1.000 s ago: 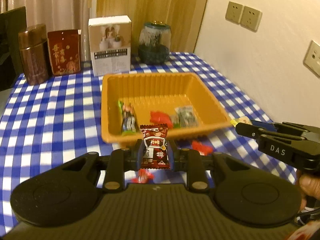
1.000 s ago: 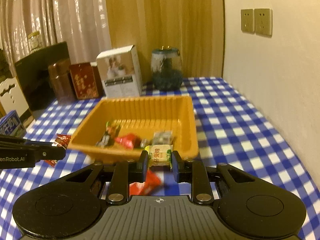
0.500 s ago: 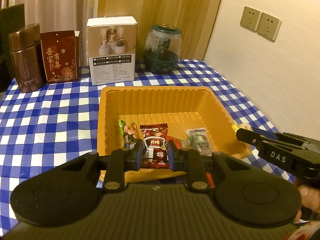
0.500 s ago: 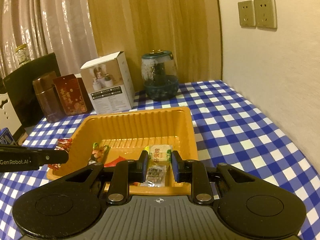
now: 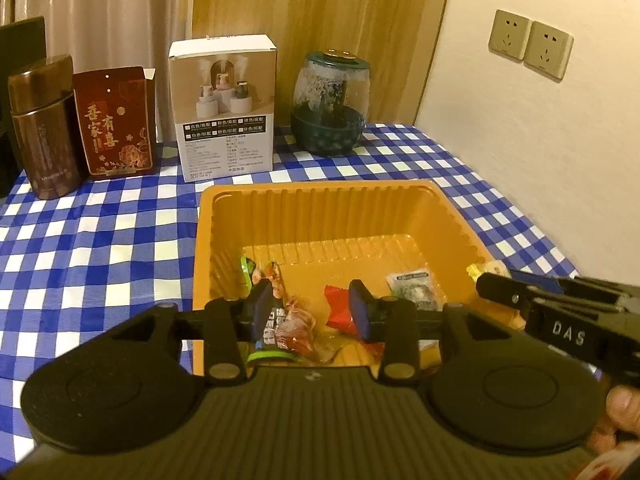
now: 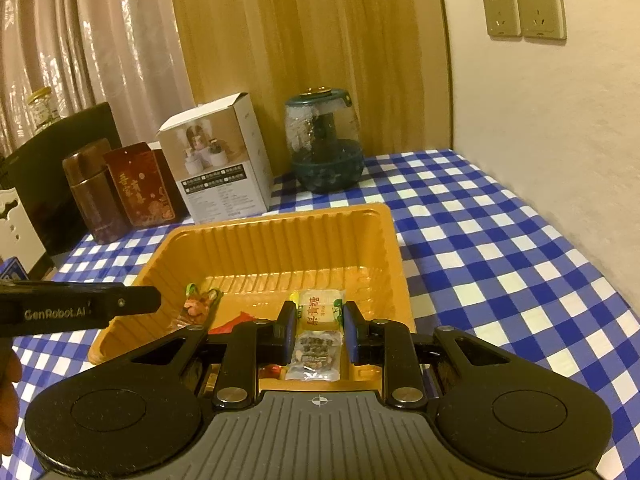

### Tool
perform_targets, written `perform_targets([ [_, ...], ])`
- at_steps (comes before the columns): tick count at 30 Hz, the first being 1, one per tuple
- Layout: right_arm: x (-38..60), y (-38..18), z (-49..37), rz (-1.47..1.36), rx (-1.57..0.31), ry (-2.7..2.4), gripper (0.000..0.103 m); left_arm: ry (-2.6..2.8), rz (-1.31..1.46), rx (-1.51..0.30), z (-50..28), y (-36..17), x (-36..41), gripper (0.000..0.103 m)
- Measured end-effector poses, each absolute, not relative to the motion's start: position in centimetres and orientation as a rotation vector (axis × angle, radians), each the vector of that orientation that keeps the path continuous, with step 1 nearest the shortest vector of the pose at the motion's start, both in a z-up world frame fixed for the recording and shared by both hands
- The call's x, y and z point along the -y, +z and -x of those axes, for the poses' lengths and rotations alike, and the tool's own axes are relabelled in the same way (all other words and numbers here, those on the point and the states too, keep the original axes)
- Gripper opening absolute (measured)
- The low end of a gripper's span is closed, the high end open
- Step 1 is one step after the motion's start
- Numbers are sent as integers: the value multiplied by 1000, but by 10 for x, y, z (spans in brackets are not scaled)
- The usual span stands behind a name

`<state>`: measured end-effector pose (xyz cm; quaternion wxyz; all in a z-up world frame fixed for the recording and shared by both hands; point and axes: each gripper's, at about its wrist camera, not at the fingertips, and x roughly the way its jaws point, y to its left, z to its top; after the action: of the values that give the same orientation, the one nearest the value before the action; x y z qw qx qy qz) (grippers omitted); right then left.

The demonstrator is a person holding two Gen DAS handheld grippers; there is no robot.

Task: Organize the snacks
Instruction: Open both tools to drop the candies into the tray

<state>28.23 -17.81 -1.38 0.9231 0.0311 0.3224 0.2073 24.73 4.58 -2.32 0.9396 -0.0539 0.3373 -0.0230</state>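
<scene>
An orange tray (image 5: 320, 196) stands on the blue checked cloth with several wrapped snacks in it. My left gripper (image 5: 311, 308) hangs over the tray's near part. Its jaws are opening and the pads press on nothing. Just below the gap a dark red packet (image 5: 294, 328) shows blurred in the tray, beside a red wrapper (image 5: 340, 310) and a grey packet (image 5: 412, 284). My right gripper (image 6: 318, 320) is shut on a pale candy with yellow-green ends (image 6: 318, 312), above the tray (image 6: 280, 220) and a grey packet (image 6: 318, 356). The left gripper (image 6: 120, 304) shows at that view's left.
Along the back edge stand a brown tin (image 5: 44, 128), a red box (image 5: 116, 120), a white carton (image 5: 224, 104) and a glass jar with a dark green base (image 5: 330, 104). The wall with sockets (image 5: 528, 48) runs close along the right. A fingertip (image 5: 616, 404) shows low right.
Both grippers came forward over the tray. The left jaws parted and the dark red packet dropped out of them into the tray. The right gripper still pinches the pale candy.
</scene>
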Motion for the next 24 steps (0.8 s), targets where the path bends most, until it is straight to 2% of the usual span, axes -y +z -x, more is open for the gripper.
perform_targets([
  [18,167,-13,-286,-79,-628,461,25,-28,137,-686,-221,-27,-56,37],
  [20,167,-15,-288,-90,-622,477,37,-27,141,-686,-221,-27,-56,37],
  [21,169,-17,-289,-115,-623,480,57,-26,143,-685,-221,-27,-56,37],
  [22,173,-18,-289,-143,-619,475,66,-26,144,-685,-220,-27,-56,37],
  [24,178,-17,-291,-169,-617,471,66,-25,143,-685,-217,-27,-56,37],
])
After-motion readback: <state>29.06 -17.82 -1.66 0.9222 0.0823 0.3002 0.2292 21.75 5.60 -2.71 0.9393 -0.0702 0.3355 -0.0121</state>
